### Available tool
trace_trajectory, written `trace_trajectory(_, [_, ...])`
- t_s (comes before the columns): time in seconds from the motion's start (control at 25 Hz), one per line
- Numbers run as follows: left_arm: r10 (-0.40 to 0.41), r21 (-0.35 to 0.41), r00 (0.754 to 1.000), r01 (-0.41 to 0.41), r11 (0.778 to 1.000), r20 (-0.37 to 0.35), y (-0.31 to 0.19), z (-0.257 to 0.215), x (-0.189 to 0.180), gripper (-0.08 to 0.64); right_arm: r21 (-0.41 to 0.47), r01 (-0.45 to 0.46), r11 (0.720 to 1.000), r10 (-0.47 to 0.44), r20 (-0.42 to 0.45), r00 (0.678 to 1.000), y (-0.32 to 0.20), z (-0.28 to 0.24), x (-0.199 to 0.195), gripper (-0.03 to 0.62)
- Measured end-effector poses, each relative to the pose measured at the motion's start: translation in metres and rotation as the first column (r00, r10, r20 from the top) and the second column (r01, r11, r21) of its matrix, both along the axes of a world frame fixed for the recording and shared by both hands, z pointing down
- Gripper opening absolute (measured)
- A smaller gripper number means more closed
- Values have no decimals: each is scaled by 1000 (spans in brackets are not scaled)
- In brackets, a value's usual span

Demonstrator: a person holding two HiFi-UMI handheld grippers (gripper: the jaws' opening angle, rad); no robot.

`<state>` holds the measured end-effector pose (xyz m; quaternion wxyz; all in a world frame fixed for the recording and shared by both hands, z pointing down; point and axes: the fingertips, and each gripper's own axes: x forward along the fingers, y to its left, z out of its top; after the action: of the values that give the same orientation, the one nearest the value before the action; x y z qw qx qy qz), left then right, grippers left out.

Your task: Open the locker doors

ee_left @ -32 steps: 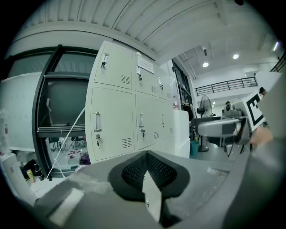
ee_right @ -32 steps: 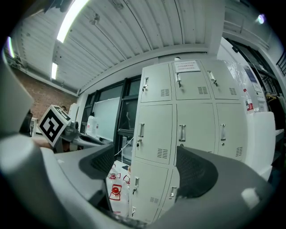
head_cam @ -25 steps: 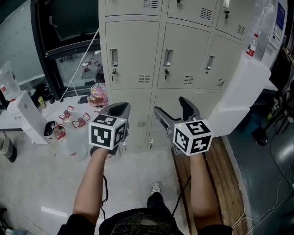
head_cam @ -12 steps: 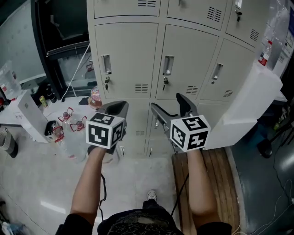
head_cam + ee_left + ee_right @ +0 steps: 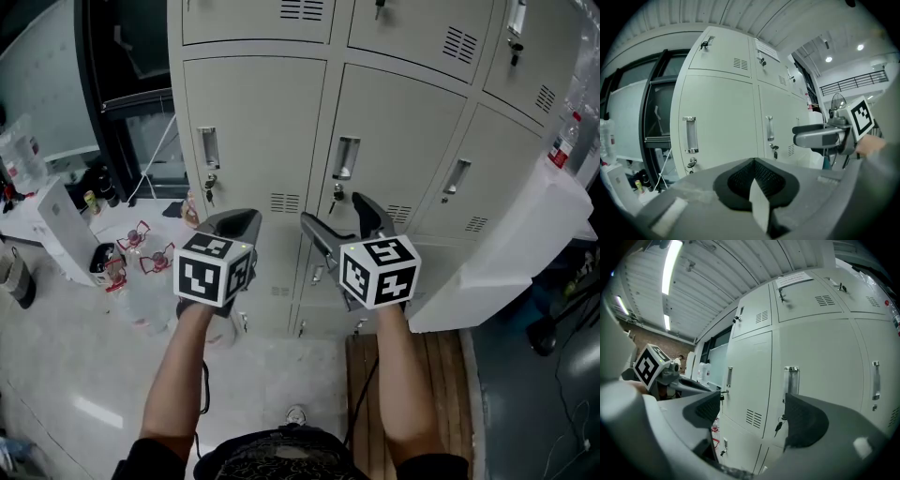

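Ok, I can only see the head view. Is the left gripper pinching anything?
Observer: No. The left gripper view shows the left gripper with its jaws shut together and nothing between them.
Operator: And the other one?
Observer: In the right gripper view the right gripper is open. Its jaws frame the handle of the middle door without touching it.
Operator: What's higher up?
Observer: A white paper label near the top of the upper locker.
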<state>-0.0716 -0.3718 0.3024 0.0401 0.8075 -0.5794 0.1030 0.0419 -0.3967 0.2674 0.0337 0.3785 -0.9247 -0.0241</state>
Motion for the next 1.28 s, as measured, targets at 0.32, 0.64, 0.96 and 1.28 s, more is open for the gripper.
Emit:
trace_trajectory(0.32, [-47, 1, 999, 47, 999, 0, -41, 3, -6, 2, -4, 45, 999, -45, 2, 999, -54, 1, -11, 420])
trace_trajectory(0.64, [-70, -4, 997, 70, 998, 12, -71, 8, -4, 2, -4, 82, 997, -82, -8, 997, -91, 2, -21, 410])
trace_trajectory(0.96, [-87, -3, 996, 87, 996, 14, -78, 13, -7, 2, -17, 115, 993, -115, 20, 993, -103, 4, -28, 408])
trace_trajectory(1.28, [-92, -16, 996, 92, 996, 12, -70, 18, -16, 2, -22, 106, 994, -105, 54, 993, -99, 1, -30, 400])
